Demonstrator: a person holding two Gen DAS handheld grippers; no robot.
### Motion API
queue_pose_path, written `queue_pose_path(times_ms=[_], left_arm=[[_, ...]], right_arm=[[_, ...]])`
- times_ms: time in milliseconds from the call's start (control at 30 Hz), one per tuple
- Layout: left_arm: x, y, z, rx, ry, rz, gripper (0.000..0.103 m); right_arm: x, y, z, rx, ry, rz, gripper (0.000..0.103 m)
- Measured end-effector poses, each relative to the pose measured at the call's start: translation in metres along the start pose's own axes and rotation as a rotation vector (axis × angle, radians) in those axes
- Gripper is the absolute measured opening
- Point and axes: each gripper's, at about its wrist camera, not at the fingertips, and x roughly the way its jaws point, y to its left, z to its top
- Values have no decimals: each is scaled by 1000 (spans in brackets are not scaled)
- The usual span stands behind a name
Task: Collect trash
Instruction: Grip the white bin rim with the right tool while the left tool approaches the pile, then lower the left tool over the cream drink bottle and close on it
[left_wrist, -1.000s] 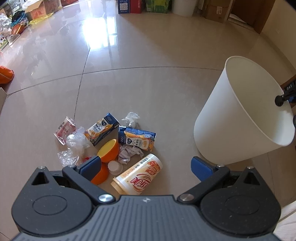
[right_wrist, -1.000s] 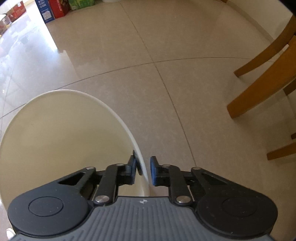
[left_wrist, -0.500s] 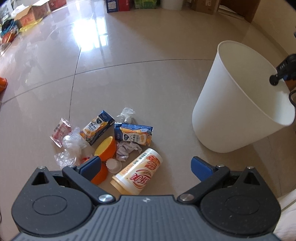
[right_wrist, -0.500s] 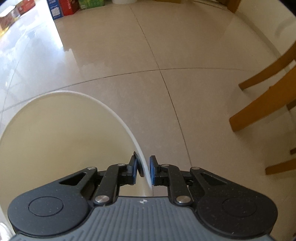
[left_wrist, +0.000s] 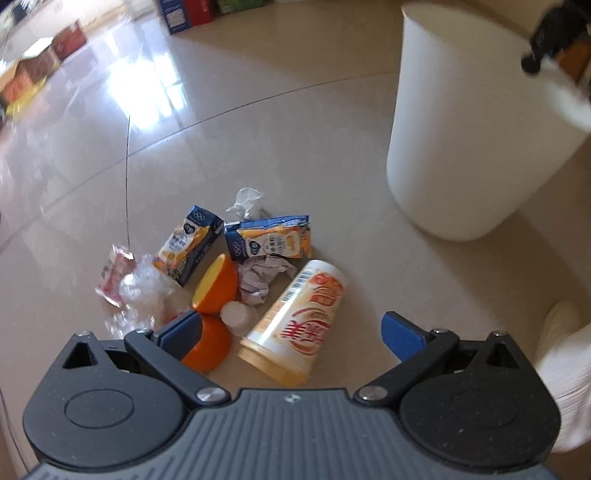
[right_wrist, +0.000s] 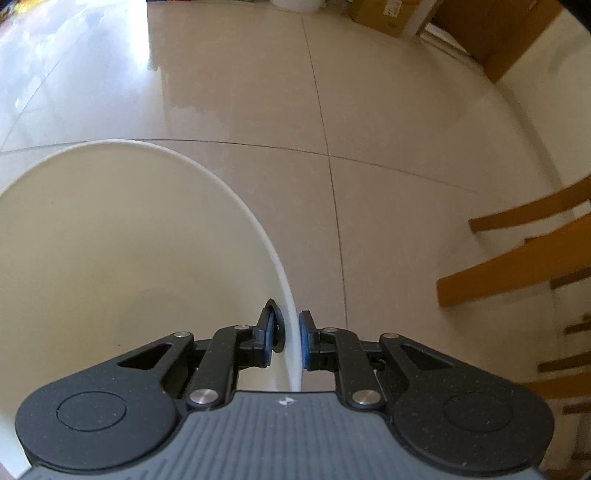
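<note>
A heap of trash lies on the tiled floor in the left wrist view: a yellow printed cup (left_wrist: 300, 322) on its side, two blue and orange drink cartons (left_wrist: 271, 242), two orange halves (left_wrist: 216, 284), crumpled tissues (left_wrist: 246, 202) and clear plastic wrappers (left_wrist: 142, 288). My left gripper (left_wrist: 291, 328) hangs open just above the cup, its left pad by the lower orange half. The white bin (left_wrist: 476, 129) stands upright at the right. My right gripper (right_wrist: 287, 341) is shut on the bin's rim (right_wrist: 236, 199); the inside of the bin shows no trash.
Wooden chair legs (right_wrist: 517, 266) stand at the right in the right wrist view. Boxes (left_wrist: 186, 14) line the far wall, with cardboard cartons (right_wrist: 384, 16) near a wooden door. A person's white-clad leg (left_wrist: 569, 373) is at the lower right of the left wrist view.
My left gripper has come down closer to the trash heap. The bin, tilted before, now stands upright on the floor. The right gripper has kept its grip on the rim.
</note>
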Motion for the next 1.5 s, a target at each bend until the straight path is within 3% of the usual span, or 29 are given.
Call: queue_pose_path(times_ms=[167, 367, 567, 900, 967, 1067, 1400, 1500], left_arm=[[39, -3, -4, 90, 17, -1, 102], [82, -5, -3, 177, 97, -45, 102], [110, -16, -1, 282, 118, -23, 102], [113, -16, 0, 290, 60, -34, 102], [114, -15, 0, 294, 56, -32, 102], [115, -14, -1, 286, 52, -30, 102], [114, -8, 0, 272, 41, -9, 102], [114, -8, -1, 274, 39, -2, 102]], right_arm=[[1, -6, 0, 39, 11, 23, 17], [-3, -1, 1, 19, 16, 8, 17], [8, -22, 9, 45, 27, 47, 16], [19, -52, 9, 193, 49, 191, 18], [21, -52, 10, 213, 62, 201, 28], [21, -52, 10, 220, 79, 224, 32], [18, -44, 7, 157, 63, 206, 31], [17, -40, 3, 106, 44, 178, 22]])
